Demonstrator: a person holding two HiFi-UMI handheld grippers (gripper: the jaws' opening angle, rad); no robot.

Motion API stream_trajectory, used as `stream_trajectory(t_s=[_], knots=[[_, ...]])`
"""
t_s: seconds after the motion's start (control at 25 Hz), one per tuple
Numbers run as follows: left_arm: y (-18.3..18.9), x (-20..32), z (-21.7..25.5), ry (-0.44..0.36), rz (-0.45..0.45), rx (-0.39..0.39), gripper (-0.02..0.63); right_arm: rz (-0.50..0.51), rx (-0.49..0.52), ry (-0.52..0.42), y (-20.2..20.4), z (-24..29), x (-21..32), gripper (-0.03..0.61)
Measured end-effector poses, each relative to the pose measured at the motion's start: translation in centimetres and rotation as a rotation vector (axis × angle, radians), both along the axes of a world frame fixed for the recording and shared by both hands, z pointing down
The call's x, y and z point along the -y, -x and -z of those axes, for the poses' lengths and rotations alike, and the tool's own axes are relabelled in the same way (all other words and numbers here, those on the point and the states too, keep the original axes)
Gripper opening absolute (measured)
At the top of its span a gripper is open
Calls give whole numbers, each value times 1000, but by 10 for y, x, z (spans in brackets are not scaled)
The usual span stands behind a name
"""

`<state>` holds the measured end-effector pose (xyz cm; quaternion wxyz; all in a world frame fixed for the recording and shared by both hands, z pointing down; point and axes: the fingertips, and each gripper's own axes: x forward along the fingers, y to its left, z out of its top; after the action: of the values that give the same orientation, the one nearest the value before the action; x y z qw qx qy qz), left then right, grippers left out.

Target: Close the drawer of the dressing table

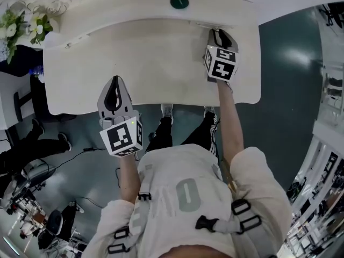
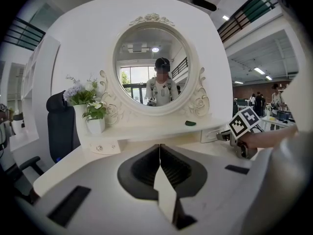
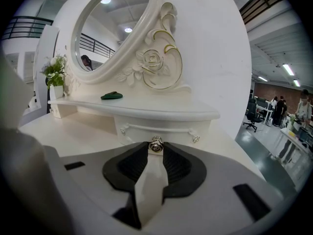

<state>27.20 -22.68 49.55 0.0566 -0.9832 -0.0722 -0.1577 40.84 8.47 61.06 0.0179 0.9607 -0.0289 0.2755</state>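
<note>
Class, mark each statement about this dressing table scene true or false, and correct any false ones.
1. The right gripper is closed on the drawer knob. True.
2. The left gripper holds the green object. False: its jaws are together with nothing between them, and the green object lies on the shelf.
3. A vase of flowers stands on the shelf. True.
4. The mirror is square. False: it is round.
</note>
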Motion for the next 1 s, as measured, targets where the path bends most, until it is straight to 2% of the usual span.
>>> stream_trajectory(t_s=[0.68, 1.0], knots=[[0, 7, 0, -6, 13, 3, 20, -8, -1, -1, -10, -2, -1, 101], [3, 14, 10, -14, 29, -23, 20, -11, -1, -21, -11, -1, -1, 106]])
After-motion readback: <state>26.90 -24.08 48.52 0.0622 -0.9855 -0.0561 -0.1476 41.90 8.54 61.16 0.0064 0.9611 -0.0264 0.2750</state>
